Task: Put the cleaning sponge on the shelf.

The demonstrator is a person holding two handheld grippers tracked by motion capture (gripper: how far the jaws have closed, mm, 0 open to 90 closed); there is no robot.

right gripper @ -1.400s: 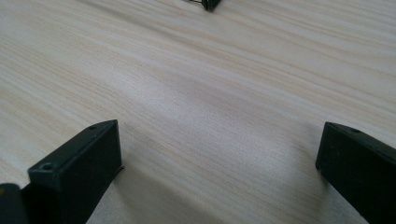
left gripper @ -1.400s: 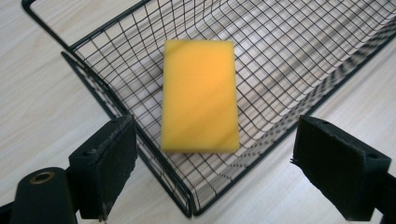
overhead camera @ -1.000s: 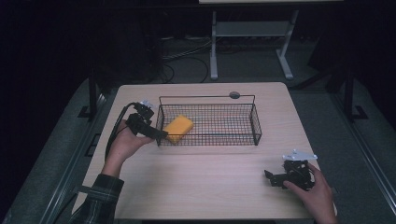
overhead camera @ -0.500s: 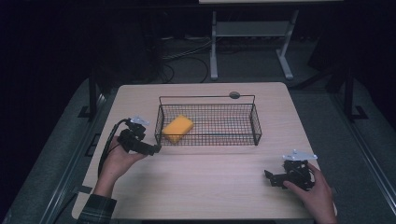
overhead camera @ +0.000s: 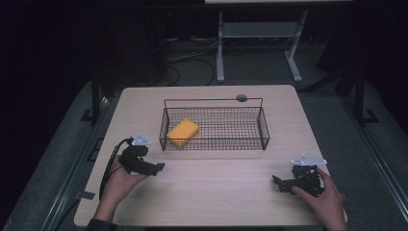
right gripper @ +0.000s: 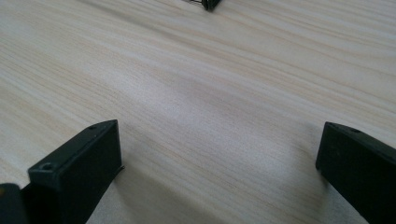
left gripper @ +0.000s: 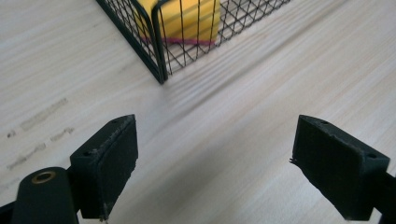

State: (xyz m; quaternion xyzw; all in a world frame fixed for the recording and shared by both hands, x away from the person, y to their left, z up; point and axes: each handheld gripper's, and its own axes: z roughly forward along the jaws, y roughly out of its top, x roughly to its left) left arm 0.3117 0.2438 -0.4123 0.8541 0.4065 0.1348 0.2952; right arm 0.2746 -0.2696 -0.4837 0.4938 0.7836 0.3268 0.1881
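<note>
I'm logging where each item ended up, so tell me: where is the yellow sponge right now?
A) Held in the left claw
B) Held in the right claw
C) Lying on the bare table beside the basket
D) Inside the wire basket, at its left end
D: the yellow sponge lies inside the wire basket at its left end, while the left claw and right claw both sit open and empty over the table.

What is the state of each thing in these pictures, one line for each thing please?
Sponge: yellow, lying in the left end of the basket, not held.
Basket: upright on the table, open at the top.
Left hand-held gripper: open, holding nothing, near the table in front of the basket.
Right hand-held gripper: open, holding nothing, low over bare table.
Table: bare wood around the basket.
</note>
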